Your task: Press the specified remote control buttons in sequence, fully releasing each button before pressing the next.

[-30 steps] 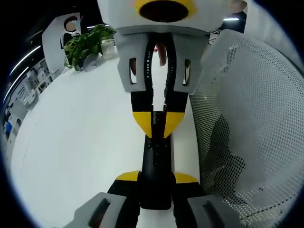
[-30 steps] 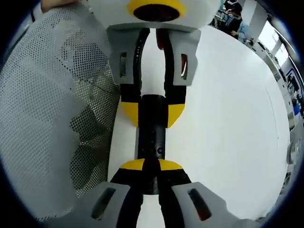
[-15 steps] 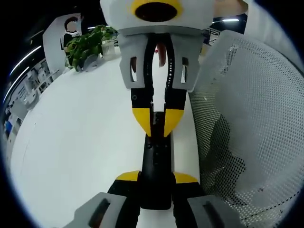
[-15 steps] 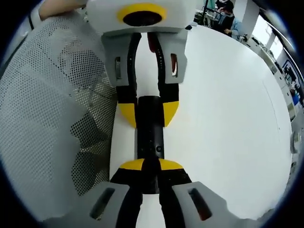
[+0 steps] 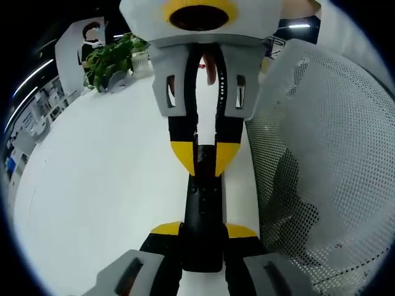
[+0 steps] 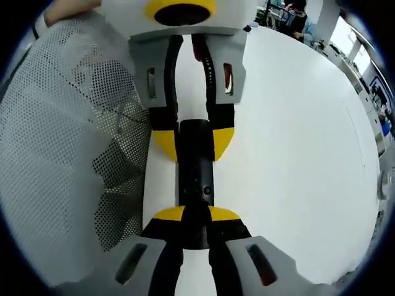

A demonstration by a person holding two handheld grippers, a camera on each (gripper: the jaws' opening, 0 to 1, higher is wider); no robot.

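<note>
- White bench (image 5: 92, 185) lies wide and open; a mesh chair (image 5: 321, 154) stands at its edge.
- Black remote control (image 5: 202, 222) is held over the bench near that edge.
- Left tongs (image 5: 202, 231) clamp 1 end, right tongs (image 6: 196, 214) the other.

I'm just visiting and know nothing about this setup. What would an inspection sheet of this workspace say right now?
Surface: white table, bare where it shows.
Job's things: black remote, lying lengthwise between the two grippers, small buttons on its face.
Clutter: white mesh panel close beside the remote.
Grippers: left gripper clamps one end of the remote. Right gripper sits at the other end with its fingers nearly together; whether they grip or press is unclear.
Cables: nothing seen.
Surroundings: potted plant at the table's far edge; a person in the office beyond.
</note>
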